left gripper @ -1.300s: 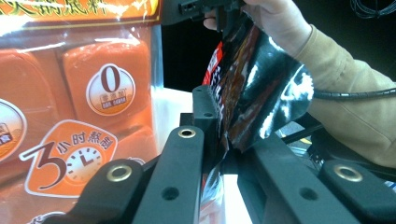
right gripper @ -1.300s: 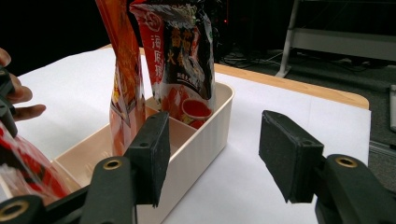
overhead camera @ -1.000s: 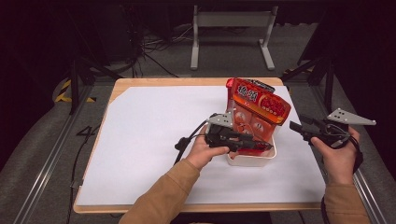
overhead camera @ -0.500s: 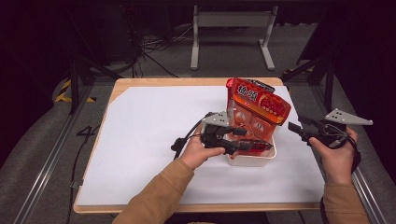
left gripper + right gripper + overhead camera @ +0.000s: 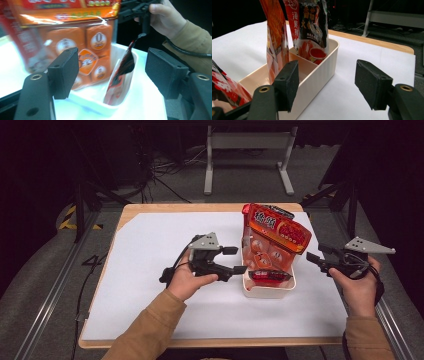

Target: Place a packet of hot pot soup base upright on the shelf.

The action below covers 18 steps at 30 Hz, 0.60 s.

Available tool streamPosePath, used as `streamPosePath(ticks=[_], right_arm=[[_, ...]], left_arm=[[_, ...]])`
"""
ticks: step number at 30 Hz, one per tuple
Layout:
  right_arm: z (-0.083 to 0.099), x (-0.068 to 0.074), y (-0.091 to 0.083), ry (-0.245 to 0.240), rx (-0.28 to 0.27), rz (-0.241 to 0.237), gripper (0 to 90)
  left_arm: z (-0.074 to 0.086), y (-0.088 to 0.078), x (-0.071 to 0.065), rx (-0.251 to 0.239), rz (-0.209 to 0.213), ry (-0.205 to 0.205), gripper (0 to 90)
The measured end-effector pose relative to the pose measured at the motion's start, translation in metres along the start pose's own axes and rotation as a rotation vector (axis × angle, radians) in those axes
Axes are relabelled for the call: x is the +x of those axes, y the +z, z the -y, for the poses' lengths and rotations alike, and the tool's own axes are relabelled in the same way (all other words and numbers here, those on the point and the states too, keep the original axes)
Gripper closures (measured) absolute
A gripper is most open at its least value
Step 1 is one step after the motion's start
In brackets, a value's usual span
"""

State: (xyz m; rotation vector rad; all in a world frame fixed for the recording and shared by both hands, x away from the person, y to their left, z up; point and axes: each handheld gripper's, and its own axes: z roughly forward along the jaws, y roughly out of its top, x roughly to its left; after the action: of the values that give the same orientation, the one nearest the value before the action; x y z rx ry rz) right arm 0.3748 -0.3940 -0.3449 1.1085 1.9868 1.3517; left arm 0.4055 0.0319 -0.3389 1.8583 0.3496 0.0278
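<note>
A cream bin (image 5: 270,291) stands right of the table's middle. A large orange snack bag (image 5: 277,236) stands upright in it, and a small red packet (image 5: 267,276) leans across its near end. My left gripper (image 5: 236,260) is open just left of the bin, jaws pointing at it and nothing between them. In the left gripper view the red packet (image 5: 121,75) stands on edge inside the bin (image 5: 95,100), beside the orange bag (image 5: 75,42). My right gripper (image 5: 318,252) is open on the bin's right. Its view faces the bin's wall (image 5: 322,72).
White paper (image 5: 150,285) covers the wooden table (image 5: 170,210), with wide free room on the left. A metal stand (image 5: 247,150) and cables lie on the floor beyond the far edge. Dark frame rails run along both sides.
My left gripper has drawn back to the left, from over the bin's near end to the paper beside it. The red packet stays in the bin. The right gripper has barely moved.
</note>
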Motion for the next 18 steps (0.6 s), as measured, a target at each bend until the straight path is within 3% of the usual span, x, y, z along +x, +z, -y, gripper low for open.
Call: streamPosePath(ticks=[10, 18], right_arm=[[0.008, 0.003, 0.004, -0.02, 0.03, -0.008, 34.6], [0.021, 0.004, 0.01, -0.049, 0.05, -0.023, 32.4]], left_arm=[[0.016, -0.061, 0.01, -0.008, -0.139, -0.028, 25.8], [0.042, -0.109, 0.023, -0.02, -0.245, -0.057, 25.5]])
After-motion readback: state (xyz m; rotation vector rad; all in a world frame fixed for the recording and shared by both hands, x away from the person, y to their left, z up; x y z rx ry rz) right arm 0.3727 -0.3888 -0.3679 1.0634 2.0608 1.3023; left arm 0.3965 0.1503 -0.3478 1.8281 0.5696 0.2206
